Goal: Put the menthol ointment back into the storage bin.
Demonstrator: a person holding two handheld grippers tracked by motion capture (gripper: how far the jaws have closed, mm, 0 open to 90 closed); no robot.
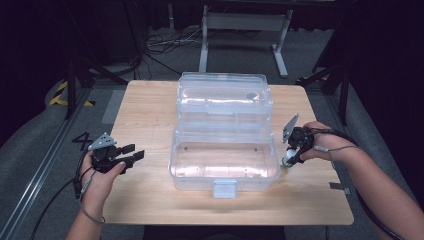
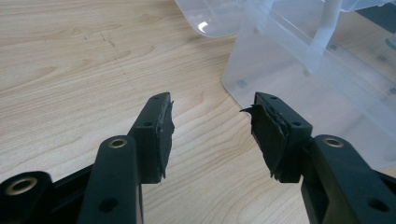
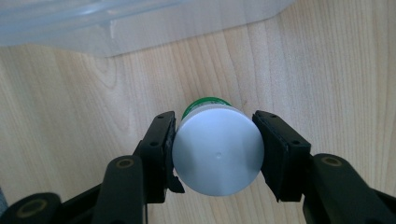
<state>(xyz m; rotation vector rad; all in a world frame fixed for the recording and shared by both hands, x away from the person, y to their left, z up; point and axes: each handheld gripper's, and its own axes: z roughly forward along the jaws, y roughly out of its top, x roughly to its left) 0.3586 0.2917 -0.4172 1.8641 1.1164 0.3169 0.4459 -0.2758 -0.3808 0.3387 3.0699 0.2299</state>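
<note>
My left gripper [image 1: 131,156] hovered near the left edge of the table [image 1: 150,110], its jaws spread wide with nothing between them, pointed toward the clear plastic box [image 1: 225,167]. In the left gripper view the near left corner of that box sat just beyond my fingertips, apart from them.

The box stood in the middle of the table with its lid [image 1: 224,95] thrown back toward the far edge, the bottom half bare as far as I could see.

By the right edge of the table, just beside the box's right wall, my right gripper [image 1: 290,159] pointed down over a small bottle [image 3: 217,151] with a white cap and a green body. In the right gripper view both pads pressed the cap's sides, so I had it held; the bottle appeared to stand on the wood.

I judged this the pick-up step, the grip just made. Next I would need to lift the bottle straight up clear of the box's rim, carry it leftward over the open bottom half, and lower it in before letting go.
</note>
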